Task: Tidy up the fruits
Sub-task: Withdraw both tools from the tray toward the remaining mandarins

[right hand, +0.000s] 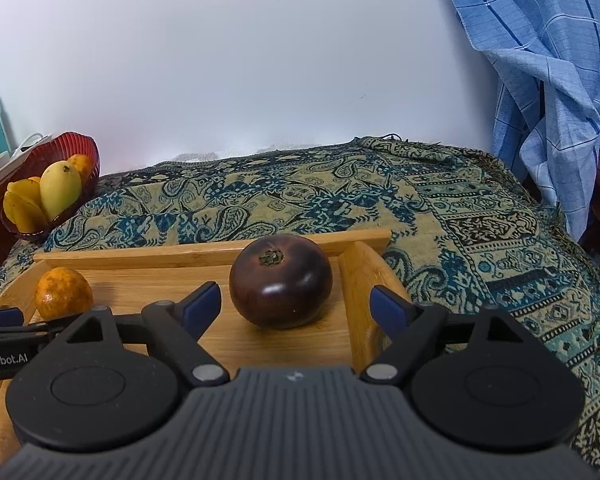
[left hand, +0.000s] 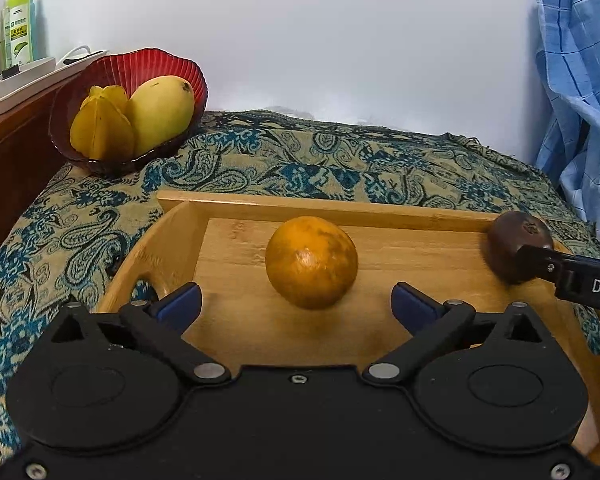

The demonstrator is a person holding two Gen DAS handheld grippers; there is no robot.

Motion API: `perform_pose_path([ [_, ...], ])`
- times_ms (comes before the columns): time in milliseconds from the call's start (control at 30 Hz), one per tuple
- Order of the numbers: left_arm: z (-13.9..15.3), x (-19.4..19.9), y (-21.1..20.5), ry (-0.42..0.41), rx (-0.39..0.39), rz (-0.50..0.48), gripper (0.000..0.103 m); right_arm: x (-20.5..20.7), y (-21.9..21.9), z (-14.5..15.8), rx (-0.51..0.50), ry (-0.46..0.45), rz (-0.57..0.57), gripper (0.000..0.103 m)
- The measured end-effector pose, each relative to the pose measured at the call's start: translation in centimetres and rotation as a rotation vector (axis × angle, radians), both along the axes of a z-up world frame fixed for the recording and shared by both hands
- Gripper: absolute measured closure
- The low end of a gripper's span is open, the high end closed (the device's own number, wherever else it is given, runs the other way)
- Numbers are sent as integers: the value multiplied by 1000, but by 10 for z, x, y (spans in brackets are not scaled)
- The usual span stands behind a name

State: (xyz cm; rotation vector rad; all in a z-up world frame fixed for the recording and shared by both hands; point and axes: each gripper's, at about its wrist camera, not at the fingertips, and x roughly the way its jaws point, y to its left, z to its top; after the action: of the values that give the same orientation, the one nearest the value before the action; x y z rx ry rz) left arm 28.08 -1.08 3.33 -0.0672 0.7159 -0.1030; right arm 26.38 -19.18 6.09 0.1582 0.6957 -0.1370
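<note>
An orange (left hand: 311, 262) lies in the wooden tray (left hand: 307, 210), just ahead of my open left gripper (left hand: 296, 304). It also shows in the right wrist view (right hand: 63, 293). A dark purple round fruit (right hand: 280, 282) sits at the tray's right end, just ahead of my open right gripper (right hand: 296, 306); it also shows in the left wrist view (left hand: 513, 246), partly hidden by the right gripper's finger. A red bowl (left hand: 160, 65) at the back left holds a mango (left hand: 162, 112) and a starfruit (left hand: 100, 126); the right wrist view shows another orange (right hand: 80, 165) in it.
A paisley cloth (right hand: 379, 196) covers the table. A blue checked cloth (right hand: 547, 60) hangs at the right. Bottles (left hand: 18, 24) stand on a white tray on a wooden cabinet at the far left. A white wall is behind.
</note>
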Motion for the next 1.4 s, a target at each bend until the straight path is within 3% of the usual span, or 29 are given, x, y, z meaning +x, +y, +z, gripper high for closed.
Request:
perform_pose_path([
  [367,21,-51,-4,-71,-25,-44,0,-43,8,12,10,-50,9,11],
  [767,18,-121,1,-106,-60,-62,0,-118,29,19,-155,-167,57,0],
  [1067,8,-177,4,-158,-9,-83,0,-160,27,13,-95,-173,-1,0],
  [1300,-3,-214,16,-168,-51,-96,0,-189,36,0,-77,-140,11,0],
  [1400,-6,-233,11,-215,-7,-117,0,-200,38,-6,-67,-125,24,0],
])
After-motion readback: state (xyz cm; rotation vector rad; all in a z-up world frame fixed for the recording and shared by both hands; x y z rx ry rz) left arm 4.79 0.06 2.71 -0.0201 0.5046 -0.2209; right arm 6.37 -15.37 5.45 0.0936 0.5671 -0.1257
